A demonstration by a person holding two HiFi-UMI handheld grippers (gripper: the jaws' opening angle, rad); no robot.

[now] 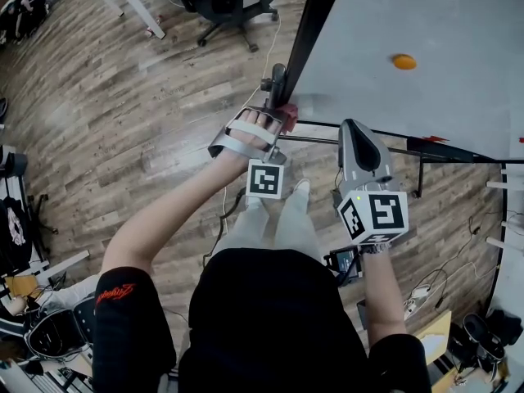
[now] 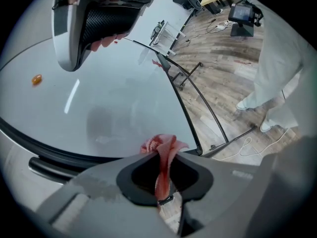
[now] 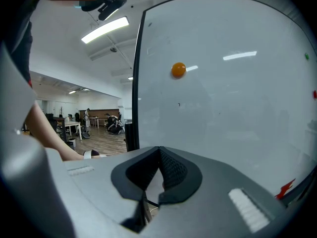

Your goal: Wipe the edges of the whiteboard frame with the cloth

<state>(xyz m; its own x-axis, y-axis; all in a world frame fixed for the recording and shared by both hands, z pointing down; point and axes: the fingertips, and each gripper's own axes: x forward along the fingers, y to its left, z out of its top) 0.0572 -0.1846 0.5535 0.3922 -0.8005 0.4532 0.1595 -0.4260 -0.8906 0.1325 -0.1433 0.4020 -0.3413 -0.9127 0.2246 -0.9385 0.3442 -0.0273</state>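
Note:
The whiteboard [image 1: 409, 23] stands on a wheeled stand, and its black frame [image 1: 309, 31] runs down its left edge. My left gripper [image 1: 278, 115] is shut on a red cloth [image 1: 288, 117] at the board's lower left corner. In the left gripper view the cloth [image 2: 161, 150] is pinched between the jaws of the left gripper [image 2: 162, 171], against the frame [image 2: 190, 128]. My right gripper [image 1: 354, 128] hovers in front of the board's lower edge. In its own view the right gripper [image 3: 158, 157] is shut with nothing in it, facing the board [image 3: 237, 108] and its frame [image 3: 136, 83].
An orange round magnet [image 1: 403, 61] sticks to the board. The stand's metal bars [image 1: 327, 140] run below the board. An office chair [image 1: 233, 2] and a table leg [image 1: 139, 11] stand on the wooden floor behind. Cables and a power strip [image 1: 417, 295] lie at the right.

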